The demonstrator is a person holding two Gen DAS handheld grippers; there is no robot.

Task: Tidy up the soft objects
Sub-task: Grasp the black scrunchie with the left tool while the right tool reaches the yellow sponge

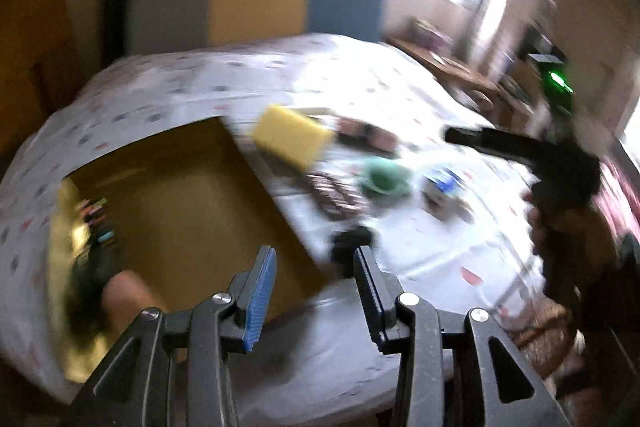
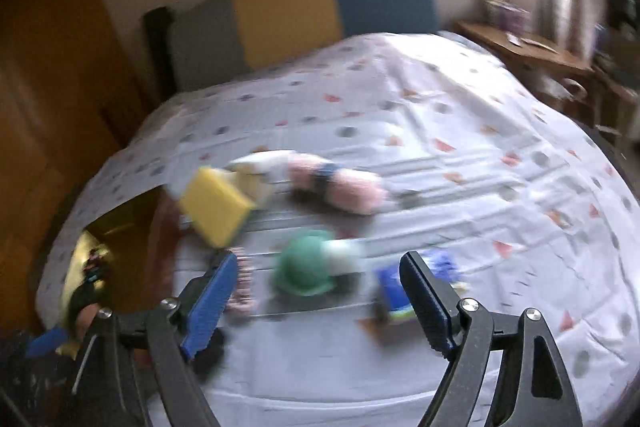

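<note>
Your left tool (image 1: 316, 269) hangs released over the near corner of the cardboard box (image 1: 192, 203) on the bed (image 2: 440, 115), nothing between its jaws. Your right tool (image 2: 316, 279) is spread wide and empty above the green soft toy (image 2: 306, 269). The yellow sponge (image 2: 216, 205) sits tilted at the box's far right corner. Beyond the sponge from the box lies a pink plush (image 2: 340, 187); a blue item (image 2: 394, 293) sits further from the box than the green toy. Everything is blurred.
</note>
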